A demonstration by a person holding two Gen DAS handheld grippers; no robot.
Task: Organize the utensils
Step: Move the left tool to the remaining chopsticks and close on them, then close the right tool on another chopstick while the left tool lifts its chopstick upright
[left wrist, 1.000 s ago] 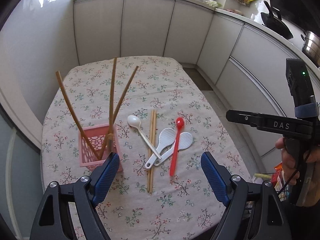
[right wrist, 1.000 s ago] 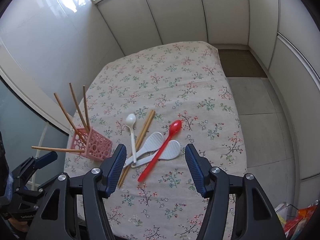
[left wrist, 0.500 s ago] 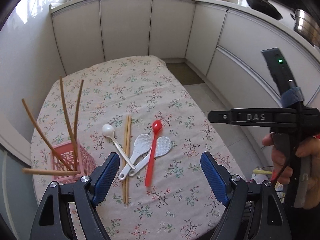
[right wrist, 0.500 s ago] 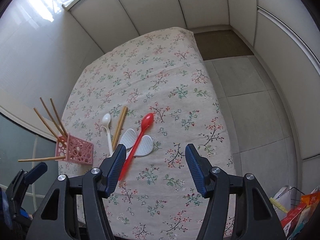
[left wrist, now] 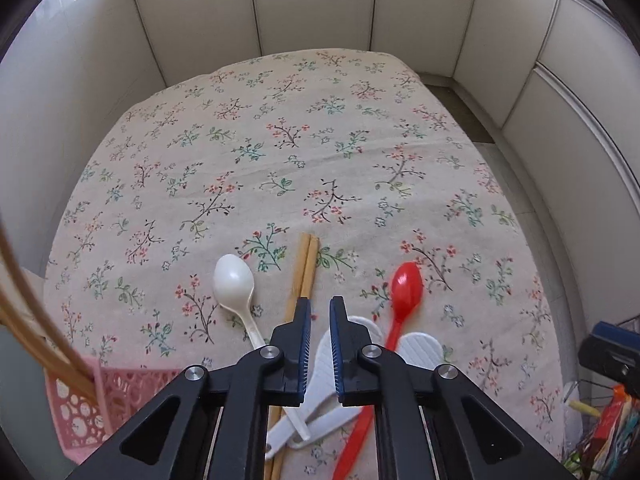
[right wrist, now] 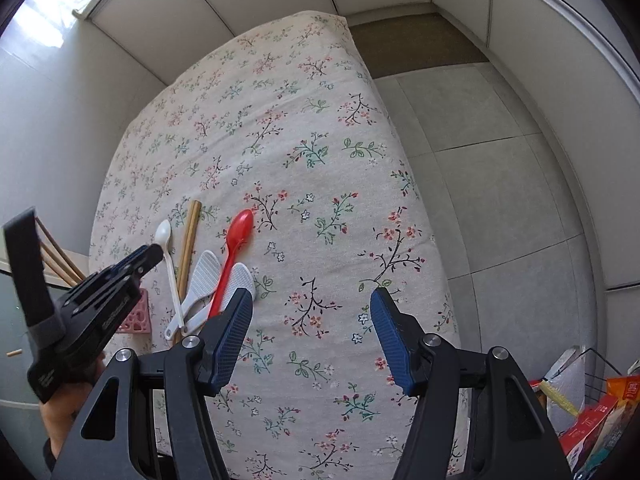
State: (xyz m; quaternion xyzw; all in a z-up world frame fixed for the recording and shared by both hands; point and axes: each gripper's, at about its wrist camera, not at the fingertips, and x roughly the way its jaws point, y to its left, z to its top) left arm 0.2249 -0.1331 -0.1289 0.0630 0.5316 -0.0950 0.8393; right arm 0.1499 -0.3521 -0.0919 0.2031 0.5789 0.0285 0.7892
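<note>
On the floral tablecloth (left wrist: 280,140) lie a white spoon (left wrist: 234,284), a pair of wooden chopsticks (left wrist: 304,268), two white rice paddles (left wrist: 420,350) and a red spoon (left wrist: 404,292). A pink holder (left wrist: 96,404) with several chopsticks (left wrist: 36,332) stands at the left. My left gripper (left wrist: 320,308) is nearly shut and empty, low over the chopsticks and paddles. My right gripper (right wrist: 312,304) is open and empty, right of the utensils (right wrist: 234,240).
White cabinets (left wrist: 320,12) ring the table. Tiled floor (right wrist: 500,160) lies to the right of it. Packets in a wire basket (right wrist: 592,412) sit at the lower right. The left gripper also shows in the right wrist view (right wrist: 148,254).
My left gripper has dropped towards the utensils and closed its jaws to a narrow gap. My right gripper has shifted right, away from the utensils, and stays open.
</note>
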